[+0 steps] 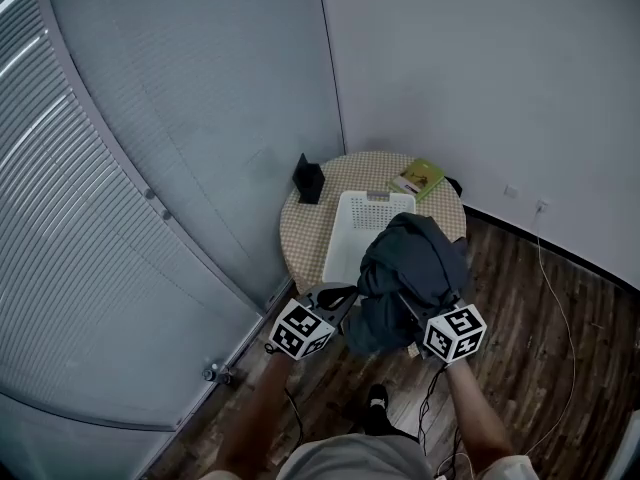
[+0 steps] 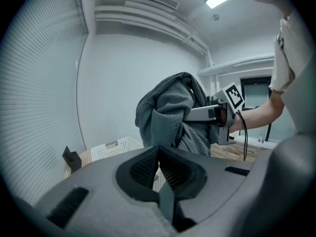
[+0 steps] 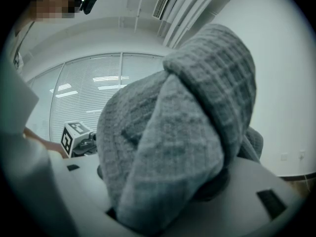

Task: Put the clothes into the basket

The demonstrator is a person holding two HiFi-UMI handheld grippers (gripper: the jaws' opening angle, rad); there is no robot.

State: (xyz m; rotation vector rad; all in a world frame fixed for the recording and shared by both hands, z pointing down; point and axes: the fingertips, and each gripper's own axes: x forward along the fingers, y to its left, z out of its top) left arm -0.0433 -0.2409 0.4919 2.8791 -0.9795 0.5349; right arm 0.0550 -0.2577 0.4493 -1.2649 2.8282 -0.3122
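While the right gripper [image 1: 406,304] is pinching a dark grey waffle-knit garment [image 1: 410,253] mid-frame, overlapping the white perforated plastic basket [image 1: 345,236], the left gripper [image 2: 159,169] is showing its jaws pressed together, empty, in its own view.

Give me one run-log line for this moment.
right tool: shut on grey garment, lifted | left tool: shut, empty | white basket: on round table, near garment

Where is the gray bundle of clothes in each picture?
Head view: clothes in the middle, over the basket's near end.
Left gripper view: clothes in the middle, up right of the basket.
Right gripper view: clothes fill the middle.
Shared landmark: the blinds, left in the first two, behind in the last.
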